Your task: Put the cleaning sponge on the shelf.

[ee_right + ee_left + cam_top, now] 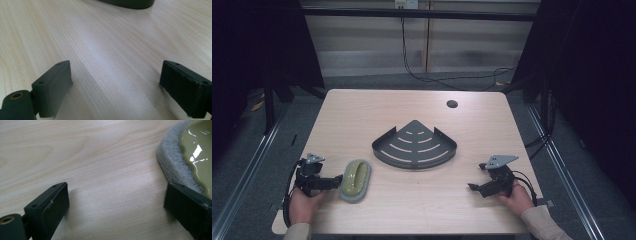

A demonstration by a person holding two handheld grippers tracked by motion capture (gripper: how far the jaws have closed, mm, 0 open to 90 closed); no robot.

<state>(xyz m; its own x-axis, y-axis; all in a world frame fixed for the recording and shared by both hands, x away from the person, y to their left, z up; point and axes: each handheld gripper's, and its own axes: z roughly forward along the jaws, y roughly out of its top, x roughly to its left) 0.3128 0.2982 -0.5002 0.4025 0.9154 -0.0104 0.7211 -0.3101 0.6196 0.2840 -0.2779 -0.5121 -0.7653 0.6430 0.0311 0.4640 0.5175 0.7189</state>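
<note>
Scrubber (356,180), one, lay near the tabletop's (362,107) front left corner, just beside the left gripper's (338,181) spread, empty jaws; one rack (414,145) sat mid-table.

An olive-green plastic-handled scrubber with grey felt pad (356,180) lies on the pale wood-grain table (362,115); the fan-shaped slotted metal tray (414,145) is dark grey.
</note>
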